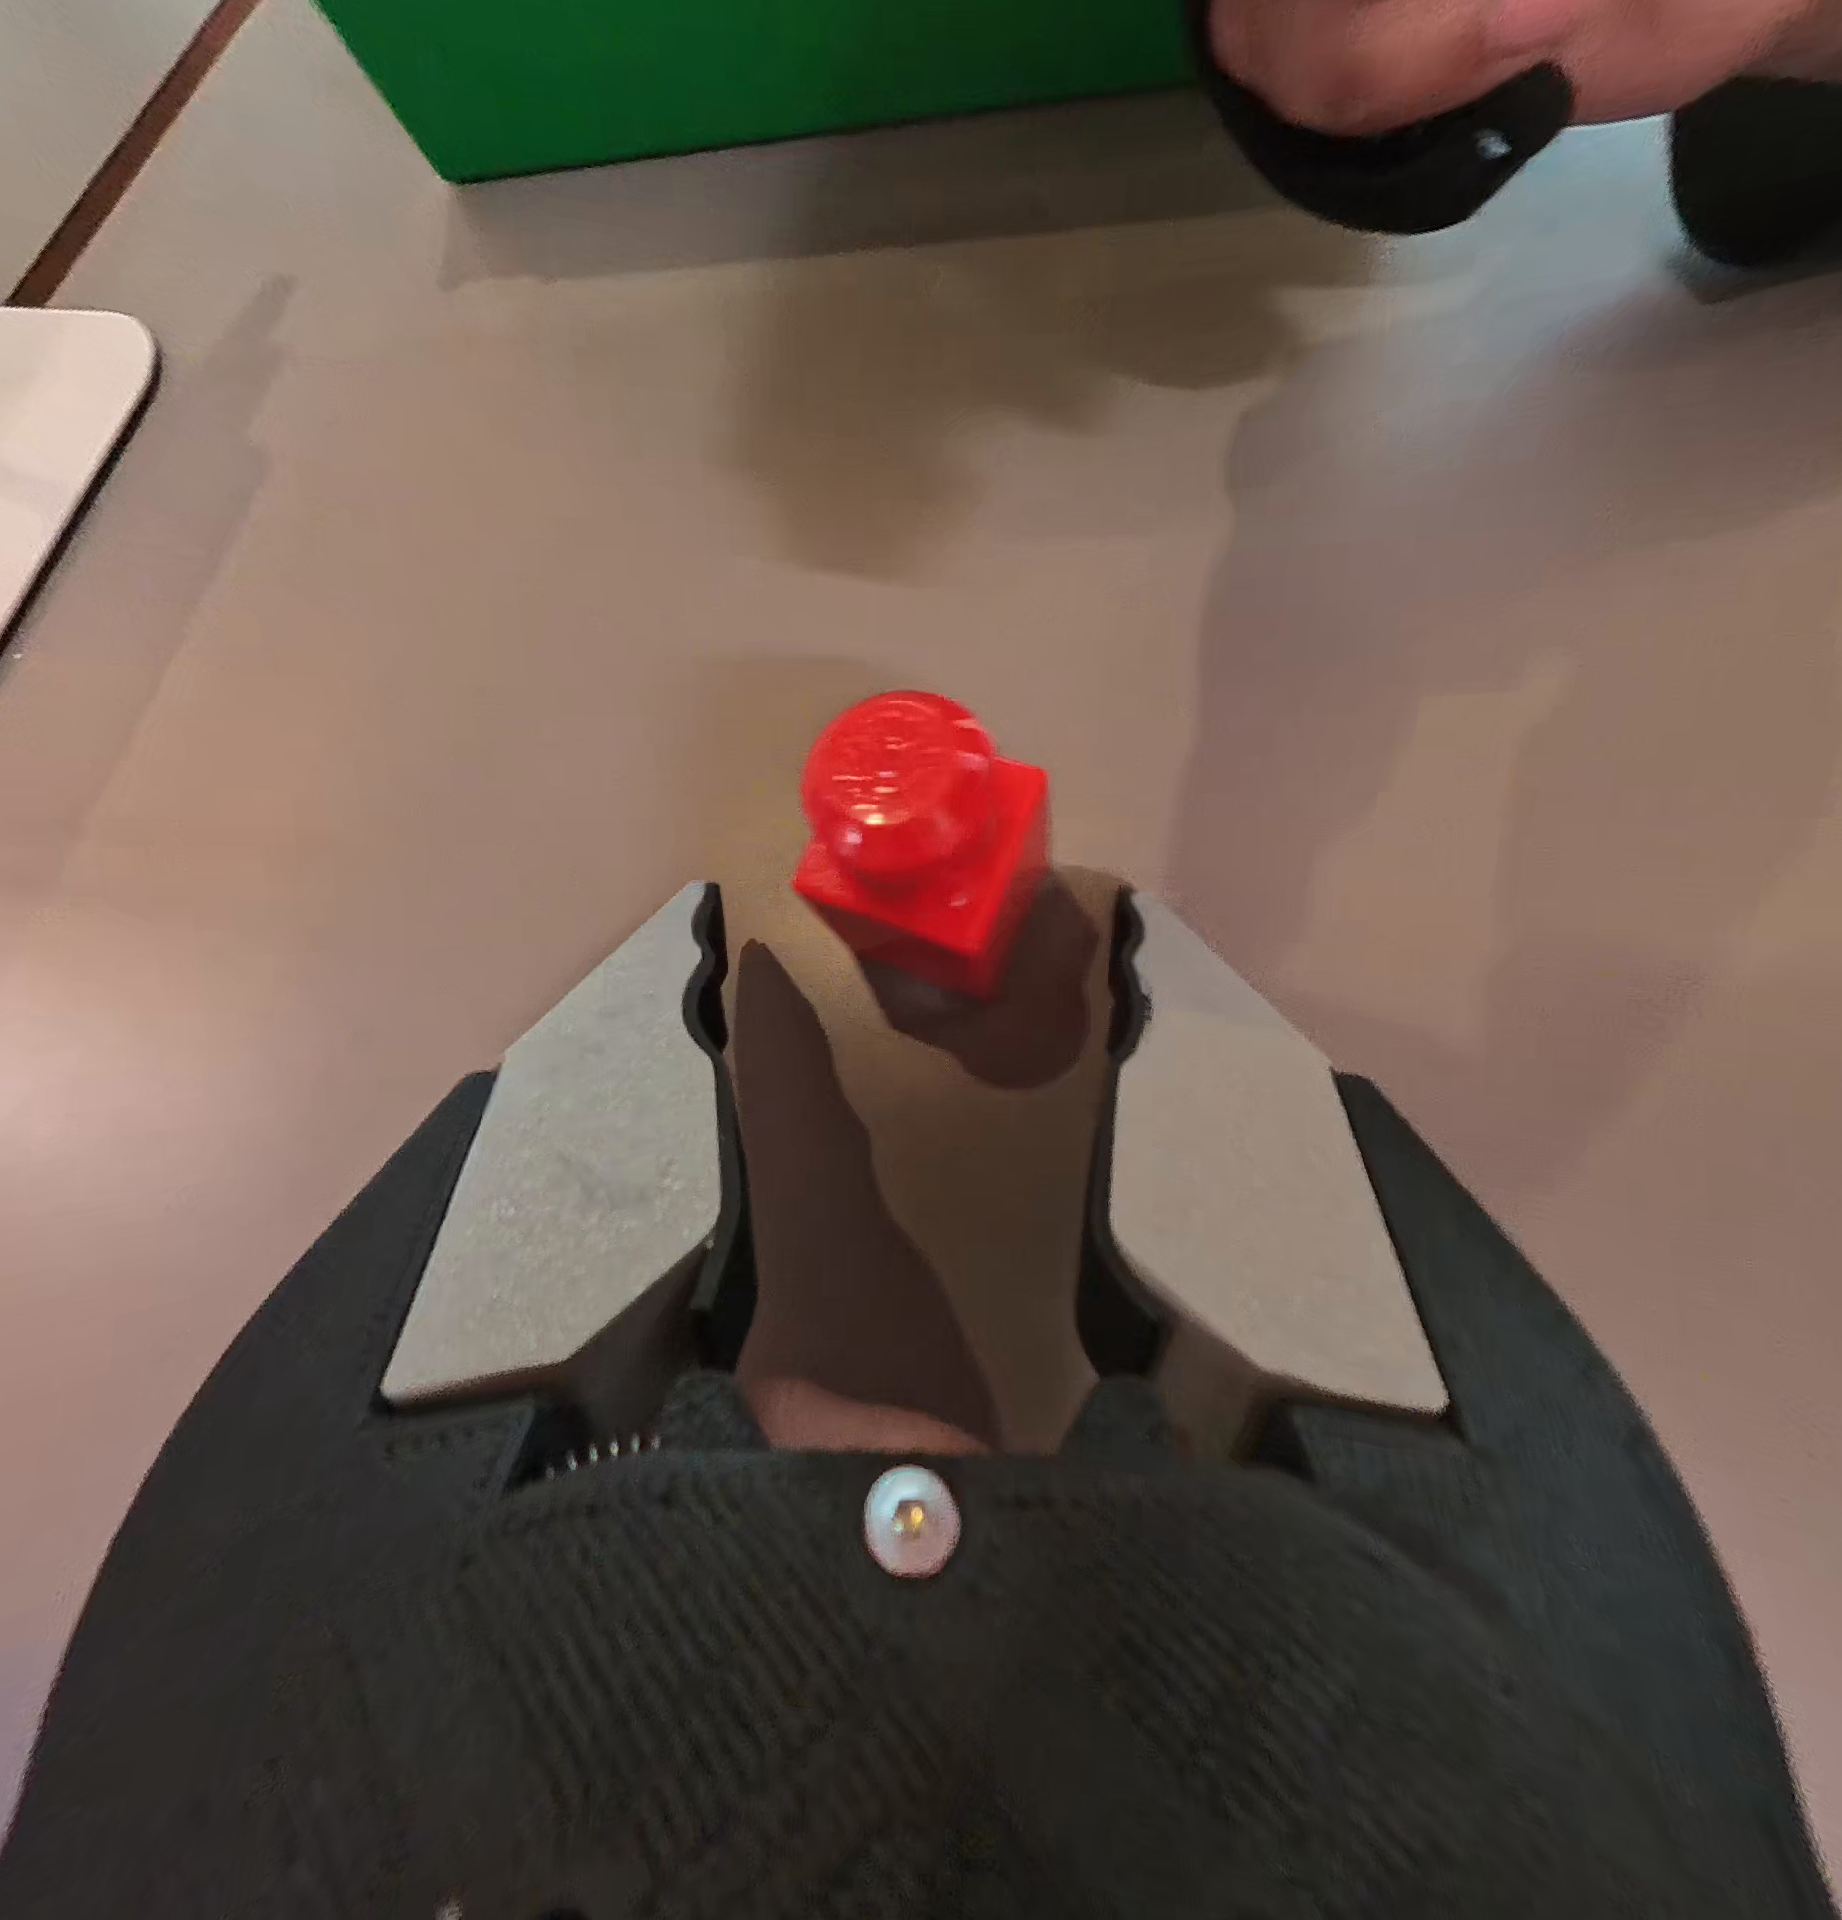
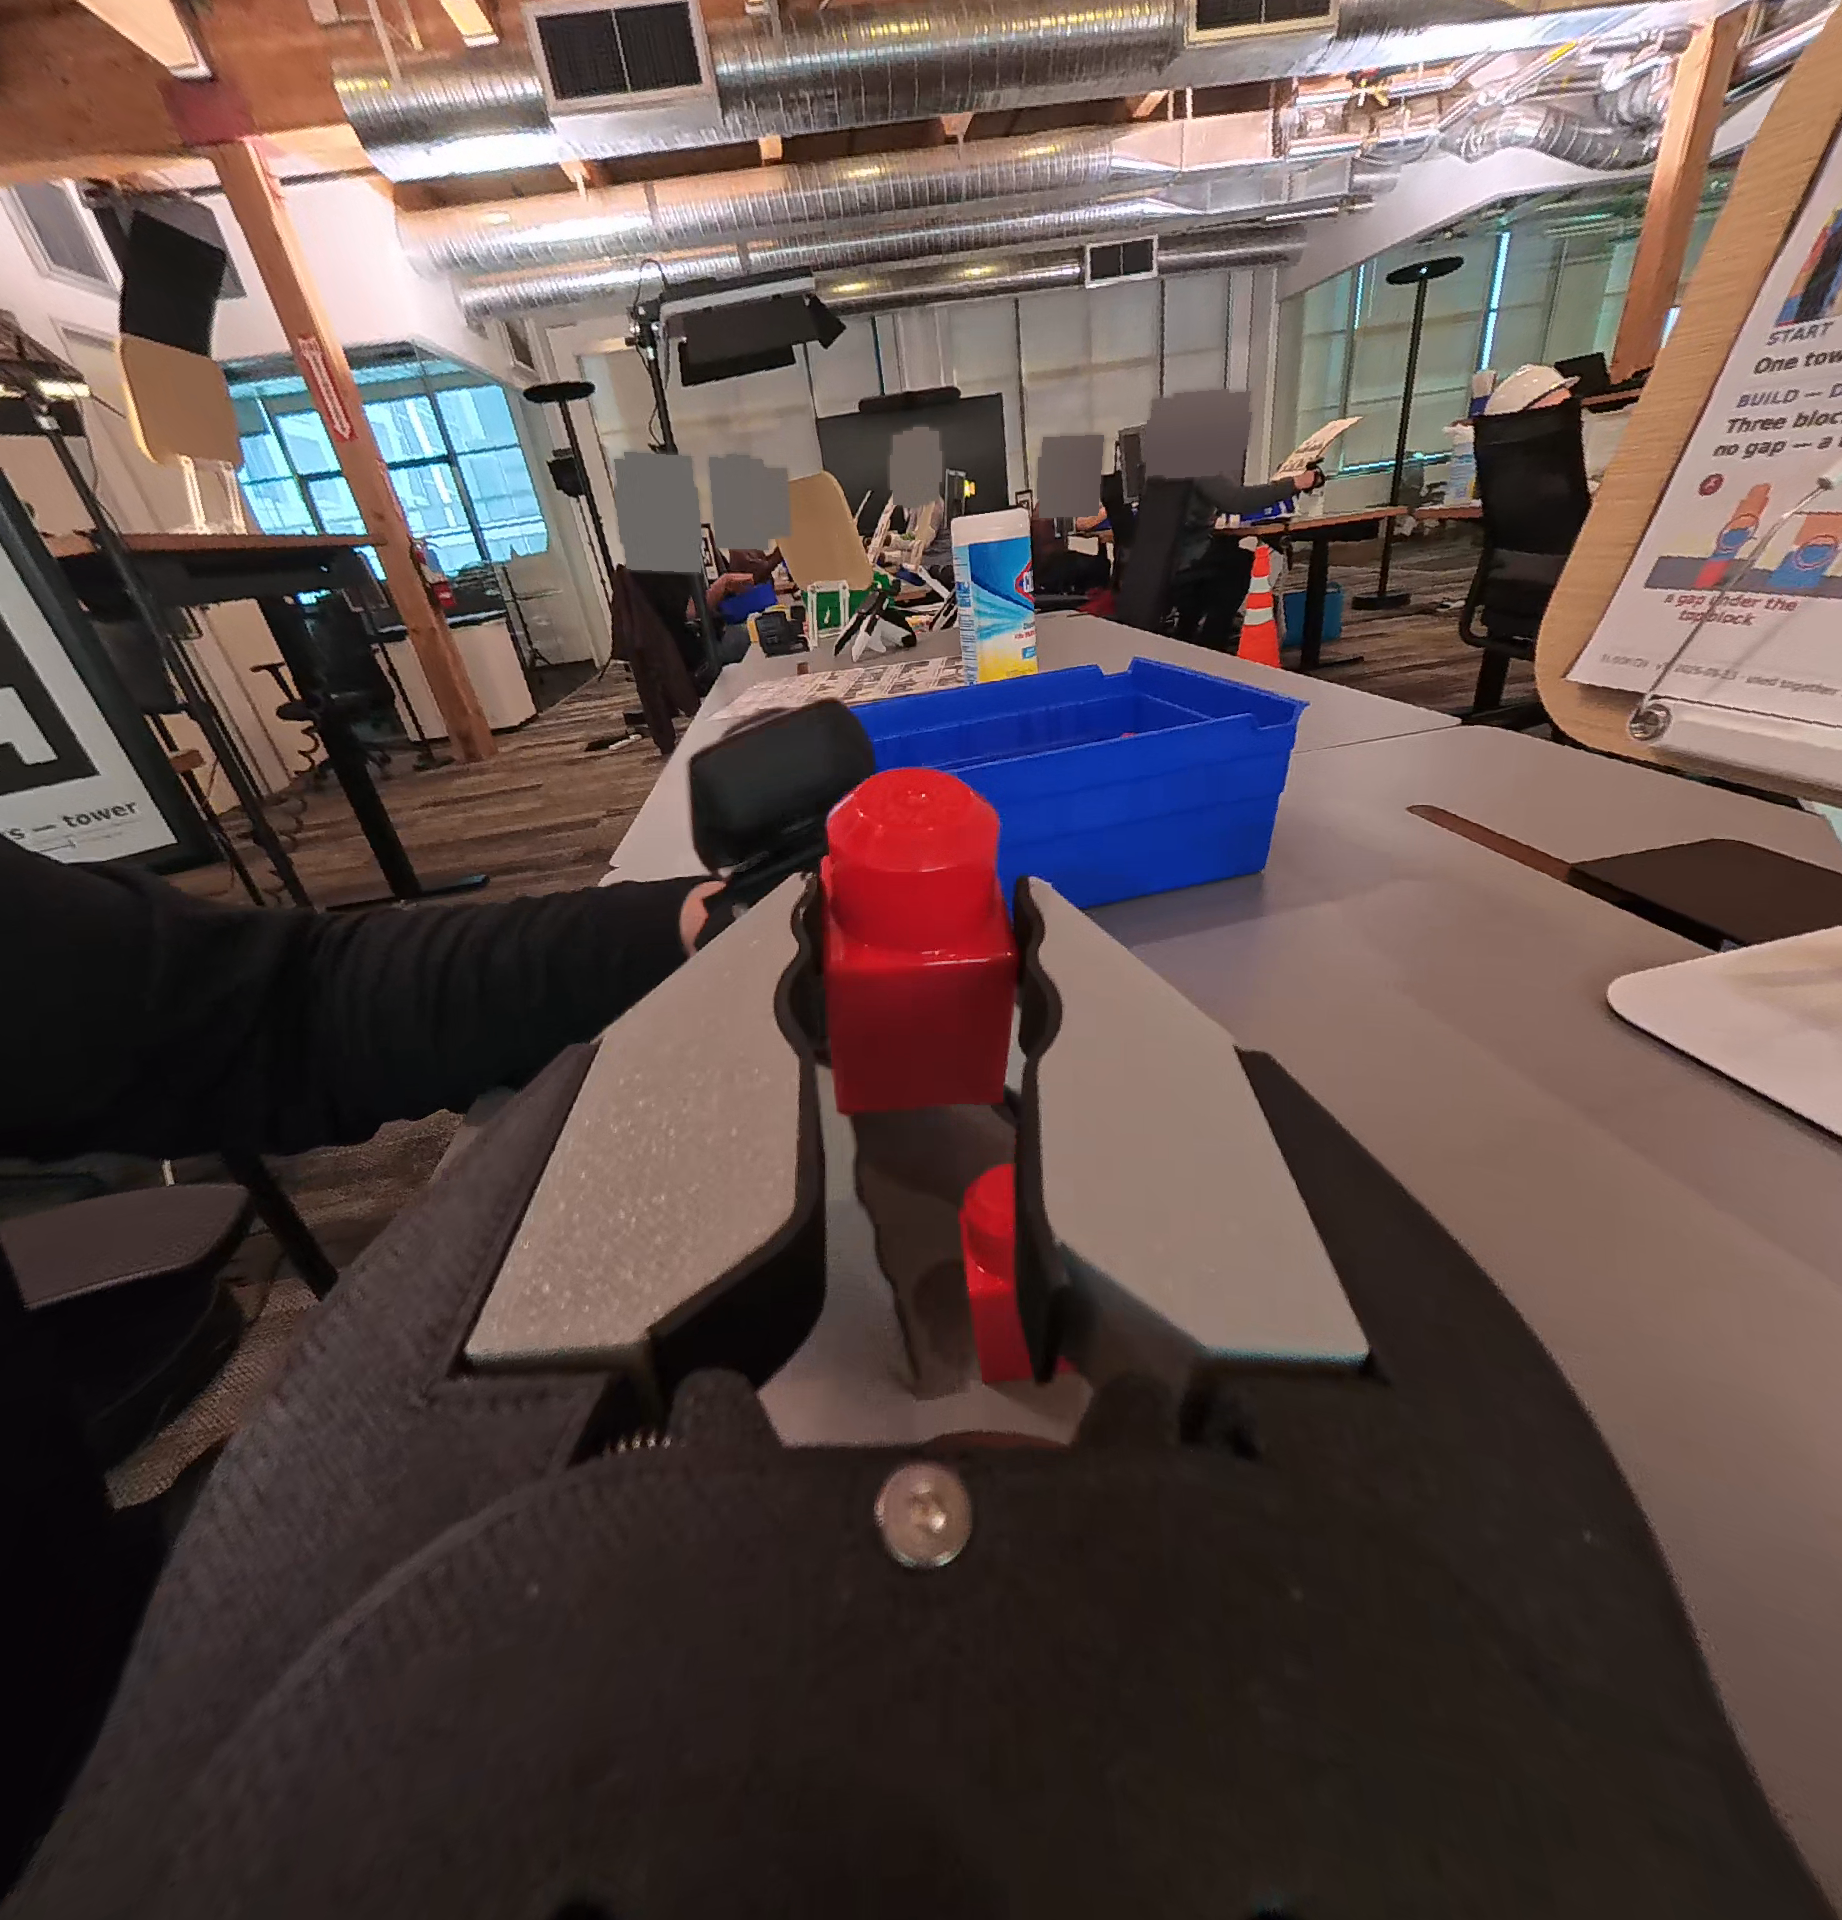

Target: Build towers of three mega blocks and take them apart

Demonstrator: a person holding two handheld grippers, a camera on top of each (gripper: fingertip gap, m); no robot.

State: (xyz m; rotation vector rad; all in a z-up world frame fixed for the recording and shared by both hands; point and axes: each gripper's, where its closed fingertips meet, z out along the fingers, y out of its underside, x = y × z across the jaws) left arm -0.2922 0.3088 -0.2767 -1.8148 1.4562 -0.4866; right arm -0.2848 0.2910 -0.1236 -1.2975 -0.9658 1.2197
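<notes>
Right claw (image 2: pixel 917 997) clamped on a red block (image 2: pixel 915 966), hanging above the second red block (image 2: pixel 995 1288) standing lower-centre on the tabletop (image 2: pixel 1416 1039). Left claw (image 1: pixel 917 966) spread wide, holding nothing.

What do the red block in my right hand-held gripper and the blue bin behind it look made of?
Red single-stud block: apparently hard moulded plastic, glossy, with highlights along its edges. Blue open-top bin: likely rigid plastic too, smooth with a duller sheen and moulded ribs on its walls.

Left wrist view: steeply downward, close above a red block (image 1: pixel 922 842) on the table (image 1: pixel 481 644). Right wrist view: level, across the room. Shared: that block (image 2: pixel 995 1288).
</notes>
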